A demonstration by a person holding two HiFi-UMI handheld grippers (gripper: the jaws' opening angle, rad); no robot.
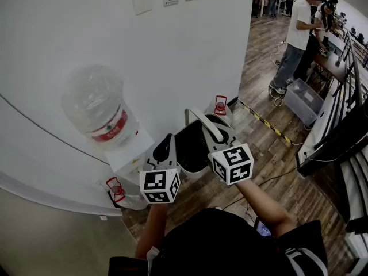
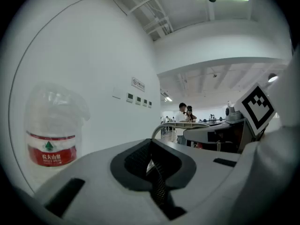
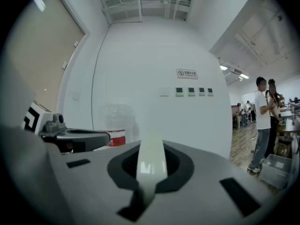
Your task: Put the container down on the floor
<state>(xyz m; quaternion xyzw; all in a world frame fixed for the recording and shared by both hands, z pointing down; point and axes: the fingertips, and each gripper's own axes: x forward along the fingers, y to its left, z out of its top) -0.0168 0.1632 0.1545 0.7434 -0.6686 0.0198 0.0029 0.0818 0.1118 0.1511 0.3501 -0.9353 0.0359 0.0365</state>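
We show the wall [image 1: 69,27] and water bottle [image 1: 100,111] at left; right of them the container [image 1: 192,151] hangs above the floor [image 1: 270,142], not yet lowered. The right gripper [image 1: 218,134] clamps its handle [image 1: 202,121], and the left gripper [image 1: 167,141] appears to pinch its rim.

Upturned water bottle [image 1: 99,109] (red label) on a white dispenser [image 1: 129,154], people [image 1: 296,36] beside a clear bin [image 1: 305,101]
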